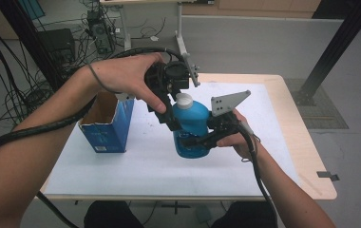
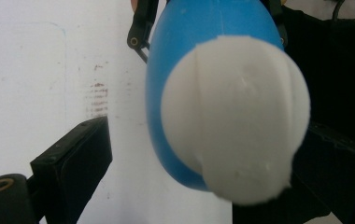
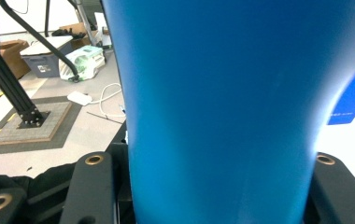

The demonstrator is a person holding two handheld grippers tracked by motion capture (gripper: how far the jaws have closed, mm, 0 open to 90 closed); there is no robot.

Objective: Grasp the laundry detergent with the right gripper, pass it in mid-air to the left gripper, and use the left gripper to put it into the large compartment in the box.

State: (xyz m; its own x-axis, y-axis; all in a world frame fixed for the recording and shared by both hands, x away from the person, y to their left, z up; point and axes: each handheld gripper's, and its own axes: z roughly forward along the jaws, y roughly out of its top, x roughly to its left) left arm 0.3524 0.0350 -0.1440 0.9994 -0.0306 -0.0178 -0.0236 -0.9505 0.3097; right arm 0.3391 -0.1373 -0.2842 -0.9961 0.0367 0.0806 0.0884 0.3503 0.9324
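Blue bottle (image 1: 190, 128) clenched by right gripper (image 1: 206, 137); left gripper (image 2: 203, 186), jaws spread, seemingly approaches white cap (image 2: 235, 119), not yet unscrewed.

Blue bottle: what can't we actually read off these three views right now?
- Blue bottle base: high view, hidden behind the right gripper and hand.
- White cap: left gripper view, too blurred to tell whether the left gripper touches it.
- Bottle label: right gripper view, too close, edges cut it off.
- Blue box contents: high view, its walls hide them.
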